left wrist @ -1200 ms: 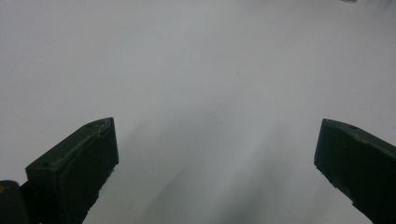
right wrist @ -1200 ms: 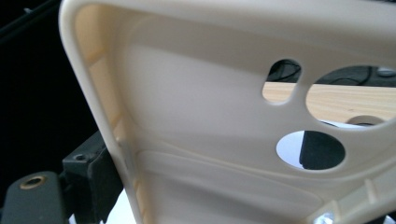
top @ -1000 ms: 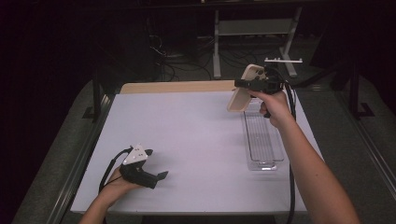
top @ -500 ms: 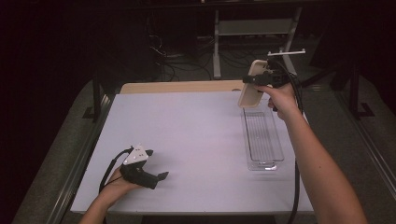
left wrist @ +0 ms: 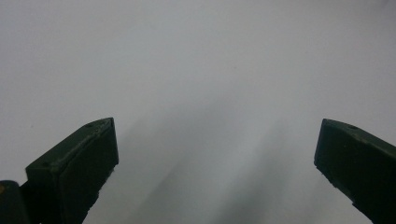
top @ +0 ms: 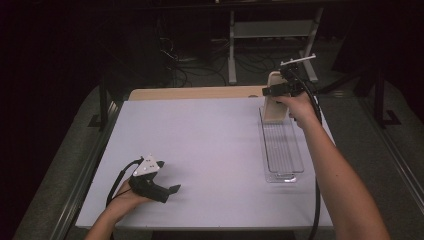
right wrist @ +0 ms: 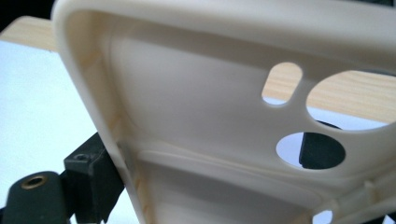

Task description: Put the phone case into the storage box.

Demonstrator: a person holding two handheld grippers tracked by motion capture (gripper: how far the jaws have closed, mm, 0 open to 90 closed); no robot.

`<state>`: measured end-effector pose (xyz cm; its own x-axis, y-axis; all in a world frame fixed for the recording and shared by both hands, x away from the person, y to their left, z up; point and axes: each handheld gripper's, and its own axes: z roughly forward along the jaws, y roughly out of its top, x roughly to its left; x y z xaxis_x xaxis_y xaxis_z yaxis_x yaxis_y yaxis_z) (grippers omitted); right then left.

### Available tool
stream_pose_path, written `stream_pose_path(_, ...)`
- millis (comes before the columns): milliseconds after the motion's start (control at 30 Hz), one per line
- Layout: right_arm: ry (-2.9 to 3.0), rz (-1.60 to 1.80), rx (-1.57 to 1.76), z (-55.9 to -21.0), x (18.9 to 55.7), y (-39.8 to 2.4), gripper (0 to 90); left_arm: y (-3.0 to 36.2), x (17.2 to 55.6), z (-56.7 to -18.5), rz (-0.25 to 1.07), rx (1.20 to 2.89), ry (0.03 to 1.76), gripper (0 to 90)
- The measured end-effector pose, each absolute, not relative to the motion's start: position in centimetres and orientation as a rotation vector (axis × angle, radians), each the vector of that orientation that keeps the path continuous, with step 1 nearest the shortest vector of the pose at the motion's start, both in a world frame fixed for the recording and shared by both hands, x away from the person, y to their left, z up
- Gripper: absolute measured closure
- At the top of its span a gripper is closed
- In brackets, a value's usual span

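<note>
Right hand-held gripper [top: 271,91] is clamped on a cream phone case [right wrist: 224,116], held above the clear tray [top: 281,150]; left hand-held gripper [top: 167,191] is rested wide open on the worktop [top: 210,140]

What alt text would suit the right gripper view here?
A cream phone case with camera cut-outs fills the frame, clamped in the right tool; one black jaw shows at lower left, the other through a round cut-out. Behind lie the white table and its wooden edge.

Smooth matt cream plastic phone case [right wrist: 196,116], clear glossy plastic tray [top: 282,150], matt white tabletop [top: 210,145], pale wooden board [top: 195,93].
</note>
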<state>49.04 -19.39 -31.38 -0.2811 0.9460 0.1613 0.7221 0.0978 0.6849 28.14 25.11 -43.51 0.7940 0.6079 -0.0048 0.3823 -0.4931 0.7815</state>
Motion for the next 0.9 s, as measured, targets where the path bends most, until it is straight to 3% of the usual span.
stream_pose_path(900, 2.089, 0.721, 1.79, -35.6, 51.7, -18.2, 10.5, 25.0, 28.1, -43.5, 0.335, 2.167, 0.72, 0.0)
